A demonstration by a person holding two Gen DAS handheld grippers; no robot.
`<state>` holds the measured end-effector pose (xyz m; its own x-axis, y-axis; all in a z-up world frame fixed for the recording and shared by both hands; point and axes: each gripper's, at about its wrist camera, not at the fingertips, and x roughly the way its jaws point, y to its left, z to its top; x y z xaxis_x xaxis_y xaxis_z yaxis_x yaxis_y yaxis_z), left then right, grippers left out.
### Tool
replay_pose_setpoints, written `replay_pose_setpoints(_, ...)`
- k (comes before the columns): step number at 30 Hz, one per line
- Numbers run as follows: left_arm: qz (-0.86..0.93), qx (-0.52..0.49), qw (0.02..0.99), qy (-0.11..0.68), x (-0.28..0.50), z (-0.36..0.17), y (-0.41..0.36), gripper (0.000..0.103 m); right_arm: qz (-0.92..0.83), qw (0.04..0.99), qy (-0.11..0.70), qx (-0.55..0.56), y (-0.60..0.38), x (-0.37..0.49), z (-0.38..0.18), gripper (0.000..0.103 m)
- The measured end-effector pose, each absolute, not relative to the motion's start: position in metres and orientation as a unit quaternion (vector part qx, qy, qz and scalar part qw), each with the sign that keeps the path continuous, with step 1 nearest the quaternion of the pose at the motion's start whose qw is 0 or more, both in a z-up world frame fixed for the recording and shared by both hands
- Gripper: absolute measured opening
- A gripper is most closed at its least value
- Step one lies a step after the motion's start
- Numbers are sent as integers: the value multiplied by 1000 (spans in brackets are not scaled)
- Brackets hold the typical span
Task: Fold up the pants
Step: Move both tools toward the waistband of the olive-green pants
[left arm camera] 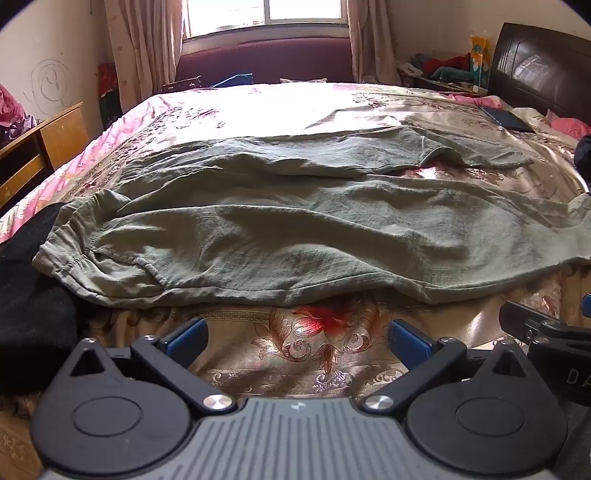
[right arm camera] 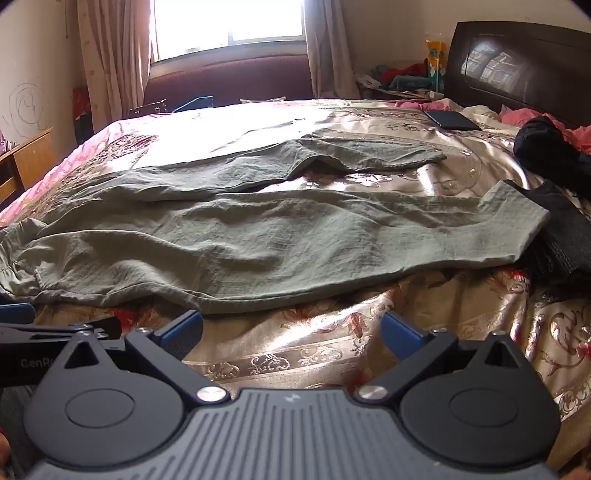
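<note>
A bedroom with a floral bedspread [left arm camera: 317, 354] under a bright window [left arm camera: 266, 14]. Green pants [left arm camera: 295, 229] lie spread flat just ahead of both sets of fingers, untouched. The left gripper [left arm camera: 295, 336] and right gripper [right arm camera: 291, 332] stand wide apart, empty, over bare bedspread.

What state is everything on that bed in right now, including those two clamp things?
Green pants: spread flat across the bed, wrinkled, not yet folded, legs apart.
Left gripper: open, empty, short of the pants' near edge.
Right gripper: open, empty, also short of the pants.
Bedspread: laid out, rumpled.
Curtains: drawn open.
Black garment: lying beside a pant leg end.
</note>
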<state>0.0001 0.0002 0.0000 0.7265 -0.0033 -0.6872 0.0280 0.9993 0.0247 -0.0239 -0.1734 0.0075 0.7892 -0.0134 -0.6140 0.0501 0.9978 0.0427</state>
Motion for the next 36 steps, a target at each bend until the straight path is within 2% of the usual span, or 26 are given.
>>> replay_pose_setpoints(13, -9, 12, 928, 371, 0, -8, -7, 103, -15, 946, 322, 25, -173, -23, 8, 102)
replay_pose_setpoints(22, 10, -8, 937, 348, 18, 22, 46, 103, 42, 955, 292, -18, -142, -7, 24, 101)
replay_pose_setpoints(26, 54, 41, 948, 311, 26, 34, 78, 103, 76, 953, 292, -30, -122, 10, 26, 101)
replay_pose_setpoints(29, 77, 69, 949, 299, 39, 33, 110, 103, 110, 950, 289, -48, -101, 21, 26, 101)
replay_pose_setpoints(32, 72, 66, 942, 322, 54, 20, 138, 103, 140, 944, 293, -63, -72, 34, 22, 101)
replay_pose_setpoints(36, 32, 53, 938, 342, 38, -4, 159, 103, 176, 934, 306, -59, -37, 44, 19, 100)
